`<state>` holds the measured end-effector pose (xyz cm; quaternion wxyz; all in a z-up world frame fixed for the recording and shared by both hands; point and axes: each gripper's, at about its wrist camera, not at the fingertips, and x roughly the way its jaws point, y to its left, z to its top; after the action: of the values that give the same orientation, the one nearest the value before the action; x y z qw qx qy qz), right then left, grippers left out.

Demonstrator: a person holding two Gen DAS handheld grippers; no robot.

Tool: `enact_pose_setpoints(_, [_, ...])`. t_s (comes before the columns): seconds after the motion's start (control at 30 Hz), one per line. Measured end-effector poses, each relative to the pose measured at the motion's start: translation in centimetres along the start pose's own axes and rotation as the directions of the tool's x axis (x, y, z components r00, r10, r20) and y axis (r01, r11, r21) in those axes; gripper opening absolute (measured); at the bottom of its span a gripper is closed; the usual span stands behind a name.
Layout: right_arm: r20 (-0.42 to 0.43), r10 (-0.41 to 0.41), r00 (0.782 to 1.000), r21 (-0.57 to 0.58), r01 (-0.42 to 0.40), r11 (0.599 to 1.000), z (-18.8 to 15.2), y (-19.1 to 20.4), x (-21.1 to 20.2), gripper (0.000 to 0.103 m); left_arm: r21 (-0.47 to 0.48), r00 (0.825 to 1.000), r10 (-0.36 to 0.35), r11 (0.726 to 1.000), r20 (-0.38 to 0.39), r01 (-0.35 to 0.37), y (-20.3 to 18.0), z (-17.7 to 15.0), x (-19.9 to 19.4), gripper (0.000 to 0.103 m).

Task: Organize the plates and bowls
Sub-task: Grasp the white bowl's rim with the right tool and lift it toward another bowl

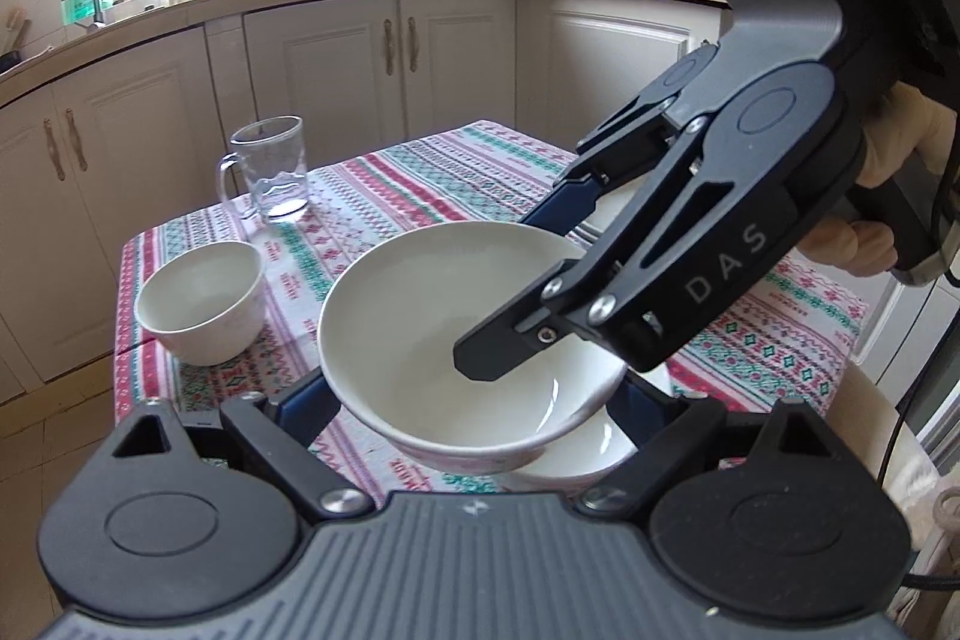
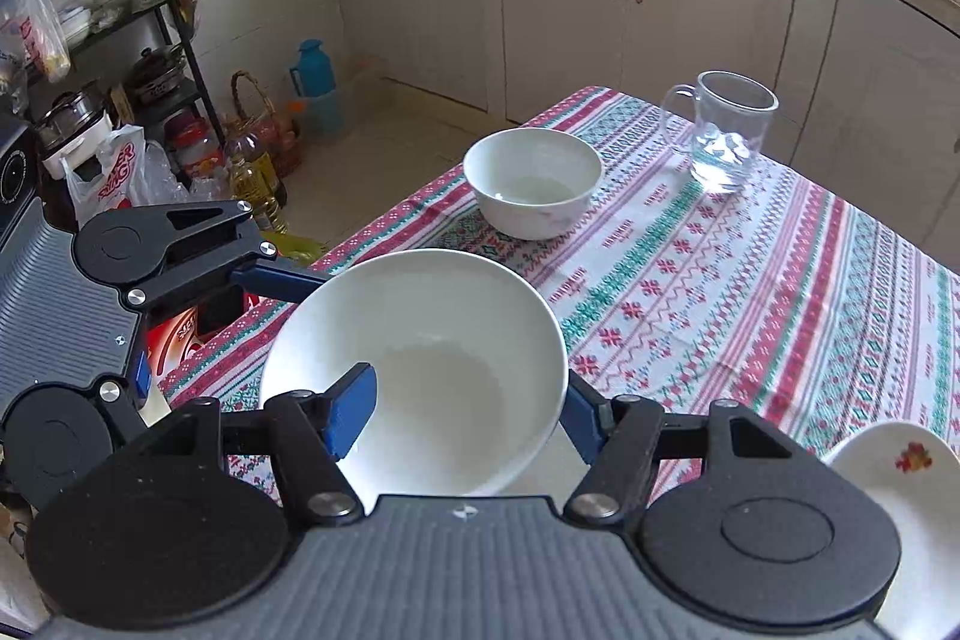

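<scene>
My right gripper straddles the rim of the big white bowl: one blue finger inside, the other outside, jaws wide, maybe not yet pinching. "DAS" reads on its body in the left view. My left gripper is spread wide around the same bowl, which sits tilted above a plate. A smaller bowl and a glass mug stand apart on the patterned tablecloth. A floor bag reads "SUPER BURGER", I think.
</scene>
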<state>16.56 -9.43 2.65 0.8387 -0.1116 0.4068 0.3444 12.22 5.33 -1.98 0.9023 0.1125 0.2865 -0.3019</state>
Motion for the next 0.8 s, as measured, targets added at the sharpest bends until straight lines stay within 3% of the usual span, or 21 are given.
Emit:
enact_pose_setpoints(0.47, [-0.011, -0.024, 1.000, 0.061, 0.024, 0.998, -3.3, -2.0, -0.7, 0.071, -0.003, 0.998, -0.045, 0.999, -0.045, 0.045, -2.1, -0.1, 2.1, 0.094])
enact_pose_setpoints(0.8, [-0.020, -0.020, 1.000, 0.060, 0.022, 0.998, -3.9, -2.3, -0.3, 0.071, -0.006, 0.996, -0.052, 0.999, -0.070, 0.052, -2.1, -0.3, 2.6, 0.094])
